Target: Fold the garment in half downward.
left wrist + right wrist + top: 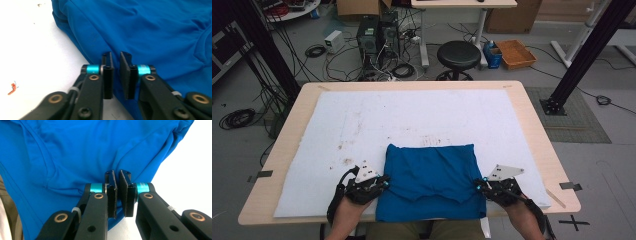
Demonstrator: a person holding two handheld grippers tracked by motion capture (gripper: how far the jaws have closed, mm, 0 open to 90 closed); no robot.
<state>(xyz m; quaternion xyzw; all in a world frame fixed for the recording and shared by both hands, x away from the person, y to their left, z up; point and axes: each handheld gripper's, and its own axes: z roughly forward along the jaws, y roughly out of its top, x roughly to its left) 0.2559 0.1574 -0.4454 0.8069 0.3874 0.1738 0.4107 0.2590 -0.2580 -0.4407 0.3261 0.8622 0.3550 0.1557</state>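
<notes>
Here, the left claw [385,183] is pinching the left edge of the folded blue cloth [432,180], its jaws nearly together on the fabric. The right claw [480,186] is gripping the opposite edge likewise, the cloth lying between the 2 claws on the desk's white mat [362,120].

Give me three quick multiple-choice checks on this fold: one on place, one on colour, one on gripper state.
1. Where does the cloth lie on the white mat?
A. far edge
B. near edge, between the grippers
C. left corner

2. What colour is the cloth?
A. red
B. grey
C. blue

3. How do the left gripper and right gripper stand?
A. both shut on the cloth's side edges
B. both wide open above it
C. one holds a stool

Answers: 1 B, the high view shows it at the person's side with a gripper at each edge. 2 C, it is blue in all views. 3 A, each gripper view shows the jaws nearly together with blue fabric between them.
</notes>
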